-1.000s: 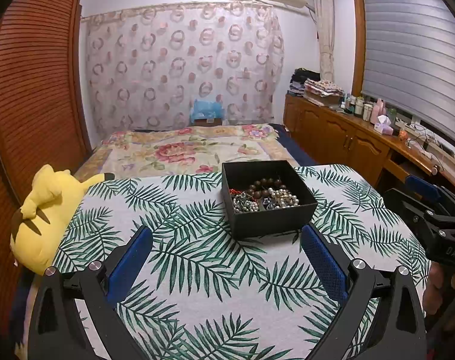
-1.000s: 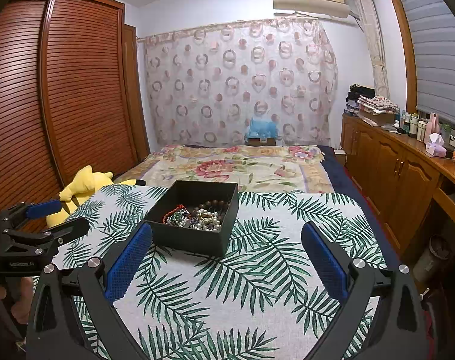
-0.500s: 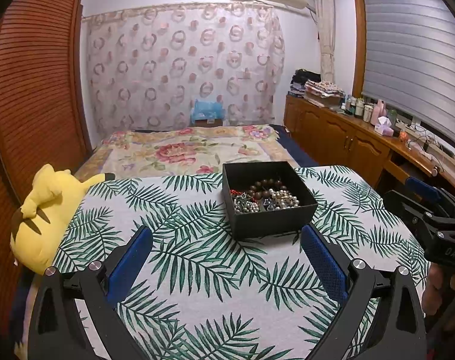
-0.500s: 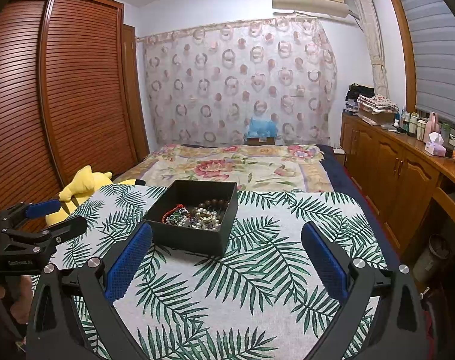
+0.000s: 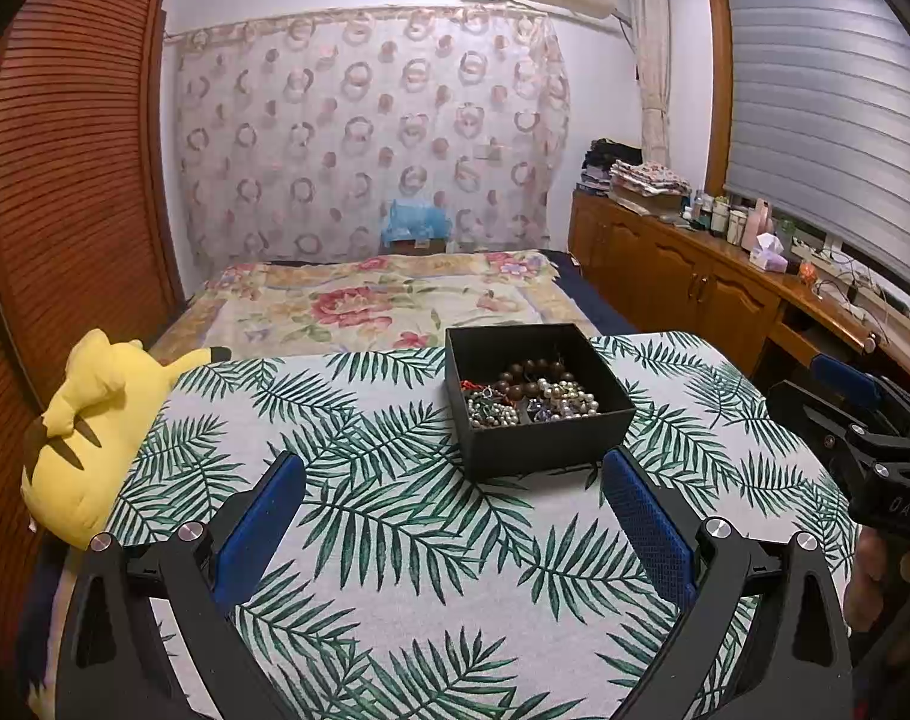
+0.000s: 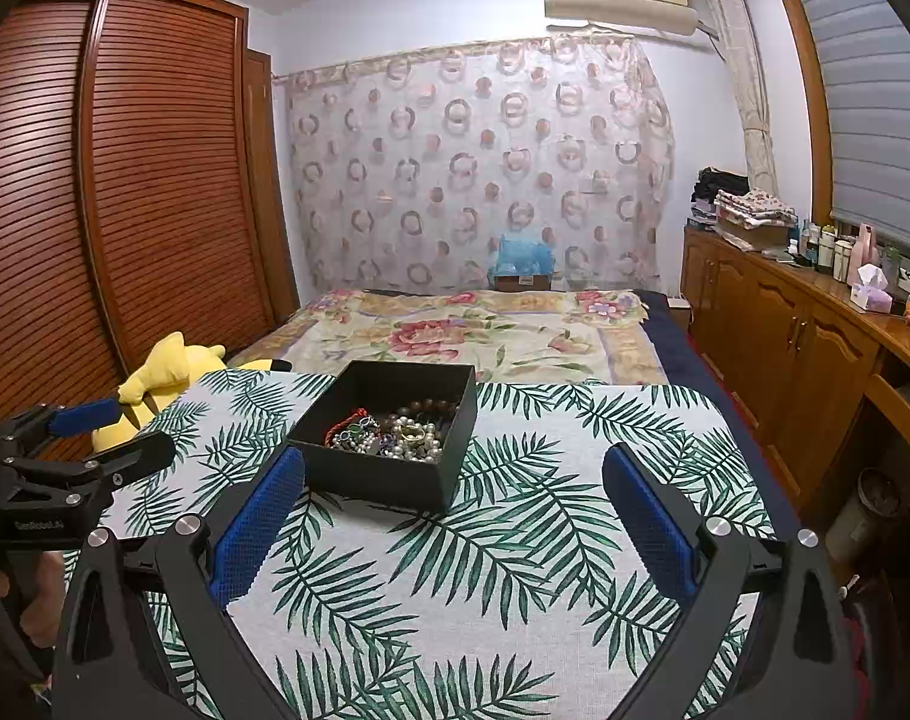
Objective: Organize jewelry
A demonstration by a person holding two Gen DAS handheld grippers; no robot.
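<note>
Both my grippers, left gripper (image 5: 453, 504) and right gripper (image 6: 453, 501), hang spread apart, holding nothing. The black box (image 5: 536, 399) sits between them on the palm-print worktop (image 5: 395, 540), so either can reach the tangled jewelry (image 5: 527, 399).

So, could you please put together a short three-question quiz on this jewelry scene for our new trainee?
1. True or false: the left claw is shut on a bracelet.
2. Where is the jewelry? A) spread on the leaf-print cloth B) piled in the black box C) on the wooden counter
3. Fill in: beside the cloth's left edge lies a yellow ____.

Key
1. False: both the left claw and the right claw are open and hold nothing.
2. B: beads and pearls lie tangled inside the box.
3. Plush toy.
</note>
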